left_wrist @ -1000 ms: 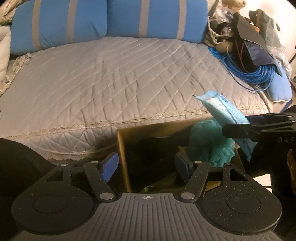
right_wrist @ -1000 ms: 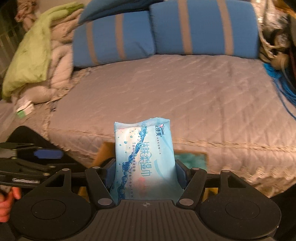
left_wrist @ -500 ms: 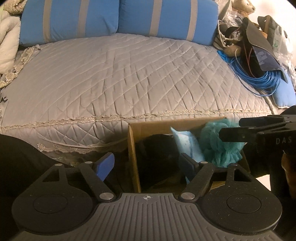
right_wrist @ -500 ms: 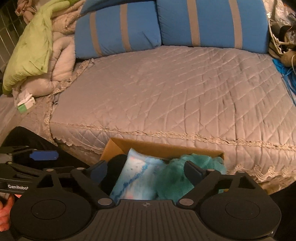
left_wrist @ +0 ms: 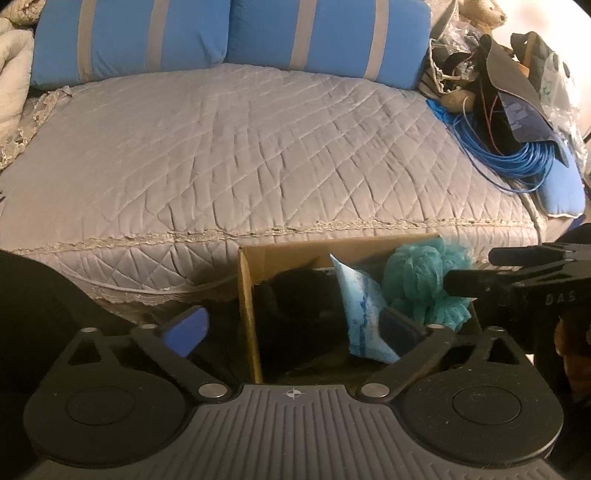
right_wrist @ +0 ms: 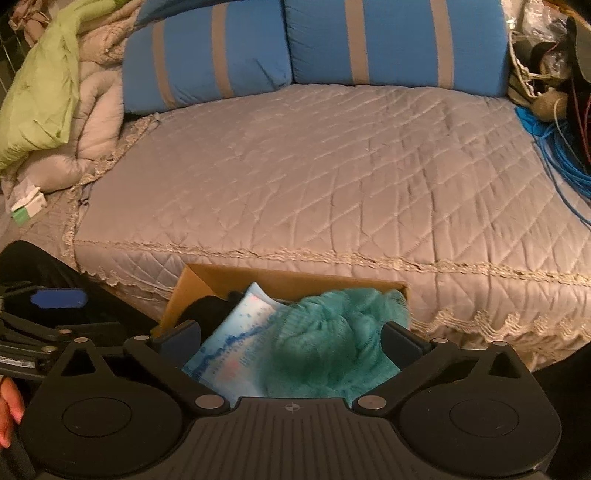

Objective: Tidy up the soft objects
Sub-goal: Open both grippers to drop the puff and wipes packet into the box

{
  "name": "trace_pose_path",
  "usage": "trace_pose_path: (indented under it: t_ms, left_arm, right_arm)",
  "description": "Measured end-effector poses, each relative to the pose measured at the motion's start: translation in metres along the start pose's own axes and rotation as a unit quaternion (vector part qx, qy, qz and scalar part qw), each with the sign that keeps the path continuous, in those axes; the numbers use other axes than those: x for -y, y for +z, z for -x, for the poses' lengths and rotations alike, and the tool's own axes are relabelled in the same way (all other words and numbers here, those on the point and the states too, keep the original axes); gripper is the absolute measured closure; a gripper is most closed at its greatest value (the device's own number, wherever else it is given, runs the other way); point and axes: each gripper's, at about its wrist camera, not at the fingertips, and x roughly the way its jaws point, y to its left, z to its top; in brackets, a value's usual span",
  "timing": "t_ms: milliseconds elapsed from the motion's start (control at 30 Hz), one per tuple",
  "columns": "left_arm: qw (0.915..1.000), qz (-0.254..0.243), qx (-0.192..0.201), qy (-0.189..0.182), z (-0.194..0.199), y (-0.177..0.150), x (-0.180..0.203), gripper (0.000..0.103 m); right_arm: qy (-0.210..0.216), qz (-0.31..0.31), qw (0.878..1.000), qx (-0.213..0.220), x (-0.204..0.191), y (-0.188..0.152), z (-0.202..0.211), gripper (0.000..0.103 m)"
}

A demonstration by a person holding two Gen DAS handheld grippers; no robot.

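Note:
A cardboard box (left_wrist: 245, 295) stands on the floor against the bed's front edge; it also shows in the right wrist view (right_wrist: 295, 282). Inside lie a light-blue wet-wipes pack (left_wrist: 360, 314) (right_wrist: 236, 343), a teal mesh sponge (left_wrist: 424, 284) (right_wrist: 332, 339) and a black soft item (left_wrist: 299, 295). My left gripper (left_wrist: 291, 328) is open and empty above the box's left side. My right gripper (right_wrist: 291, 339) is open and empty just above the pack and sponge; it shows from the side in the left wrist view (left_wrist: 517, 273).
The grey quilted bed (left_wrist: 240, 155) lies beyond the box, with two blue striped pillows (left_wrist: 229, 33) at the back. A blue cable coil (left_wrist: 509, 158) and clutter sit at the right. A green and beige blanket heap (right_wrist: 55, 85) is at the left.
My right gripper held the wipes pack a second ago; it opened and the pack dropped into the box beside the teal sponge. Both grippers have drawn back slightly.

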Motion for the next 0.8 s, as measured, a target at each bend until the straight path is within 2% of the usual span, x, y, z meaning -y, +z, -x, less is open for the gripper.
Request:
trace_pose_path:
  t_ms: [367,533,667,800]
  left_arm:
    - [0.9994,-0.026,0.005,0.023,-0.001,0.002,0.021,0.000]
    - [0.9977,-0.044,0.020,0.048,0.002,0.003,0.028,0.000]
    - [0.9963,-0.061,0.017,0.058,0.002,0.003,0.036,0.000]
    - [0.9953,-0.078,-0.003,0.058,0.000,0.000,0.042,0.000]
  right_arm:
    - [-0.048,0.012,0.999,-0.009,0.006,-0.009,0.005,0.000]
    - [-0.068,0.018,0.998,-0.006,0.008,-0.011,0.010,0.000]
    - [-0.079,0.020,0.997,-0.018,0.009,-0.015,0.012,0.000]
    - [-0.086,0.020,0.995,-0.049,0.010,-0.019,0.009,0.000]
